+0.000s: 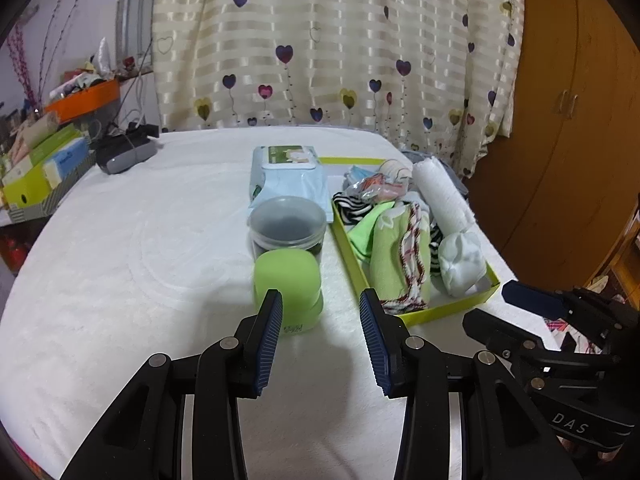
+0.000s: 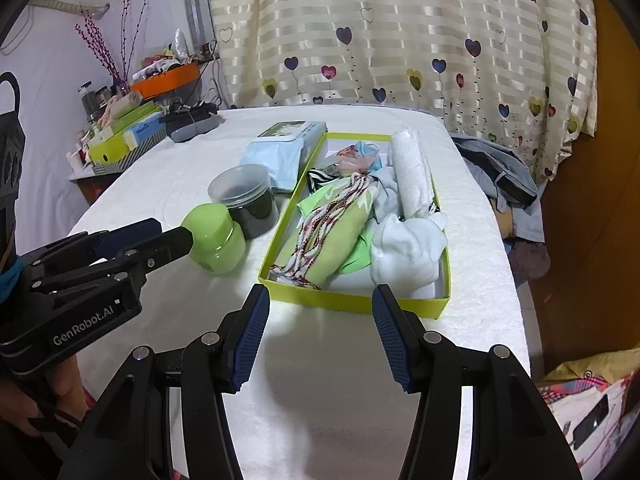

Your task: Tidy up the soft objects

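Left wrist view, left gripper (image 1: 320, 336) apart (empty), hiding green jar (image 1: 287, 280) base, right gripper (image 2: 318, 336) apart.

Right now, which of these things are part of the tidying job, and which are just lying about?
Part of the job:
yellow-green box
green towel
white rolled towel
white socks

Just lying about:
green jar
clear-lidded jar
wipes pack

Two wrist views – angled down, near – same tray (image 1: 416, 314) ahead.

yellow-green tray (image 2: 352, 304): 1 | jars (image 2: 246, 196): 2 | wipes pack (image 2: 276, 158): 1 | white towel roll (image 2: 410, 172): 1
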